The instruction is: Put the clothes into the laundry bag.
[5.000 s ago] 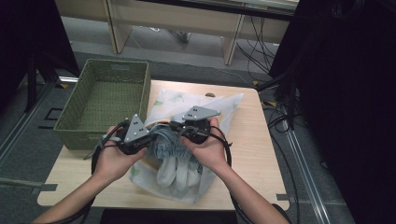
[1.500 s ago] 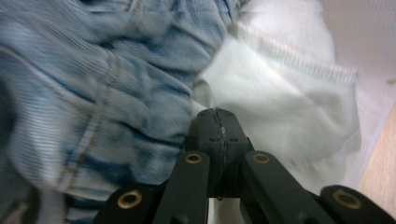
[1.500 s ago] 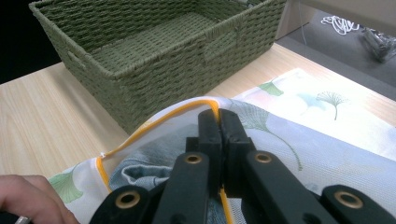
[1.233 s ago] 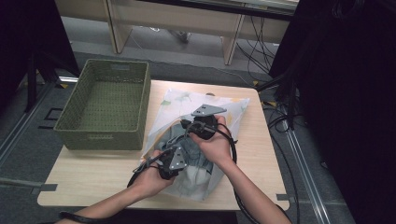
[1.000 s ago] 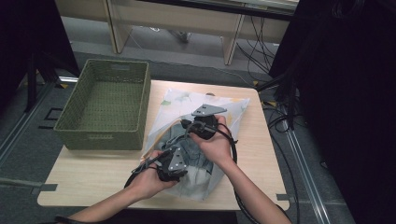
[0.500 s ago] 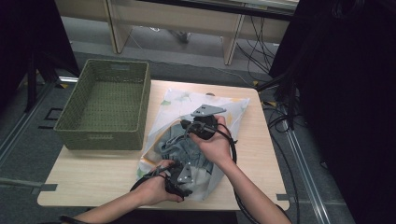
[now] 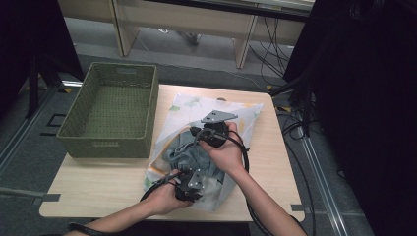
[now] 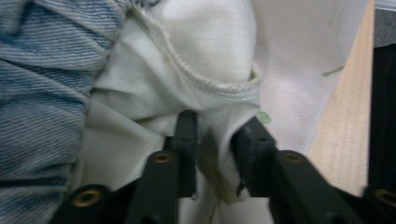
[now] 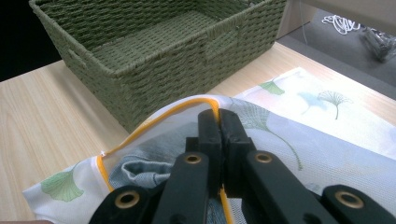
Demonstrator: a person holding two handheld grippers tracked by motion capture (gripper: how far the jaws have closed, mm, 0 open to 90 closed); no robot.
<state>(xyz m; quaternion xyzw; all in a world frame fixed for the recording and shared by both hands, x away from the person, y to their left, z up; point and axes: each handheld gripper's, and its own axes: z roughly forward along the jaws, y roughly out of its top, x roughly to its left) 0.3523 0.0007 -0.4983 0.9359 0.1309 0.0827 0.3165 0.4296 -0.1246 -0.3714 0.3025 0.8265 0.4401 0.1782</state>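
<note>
White mesh laundry bag with ginkgo-leaf print and orange-trimmed mouth (image 7: 231, 110) lies on wooden worktop (image 7: 98, 184) beside green woven basket (image 7: 110, 108). Crumpled blue denim garment (image 7: 189, 150) inside. Right gripper (image 9: 218, 122) pinches orange rim. Left gripper (image 8: 215, 140), jaws just closing, pinches white fabric fold.

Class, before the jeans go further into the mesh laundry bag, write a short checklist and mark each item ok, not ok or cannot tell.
1. Right gripper shut on the bag's orange rim: ok.
2. Left gripper has white fabric between its jaws, which have just been closing: ok.
3. Jeans fully inside the laundry bag: not ok, denim bulges at the mouth.
4. Bag resting on the table: ok.
5. Green basket ready to take the bag: ok.
6. Zip condition: cannot tell.
</note>
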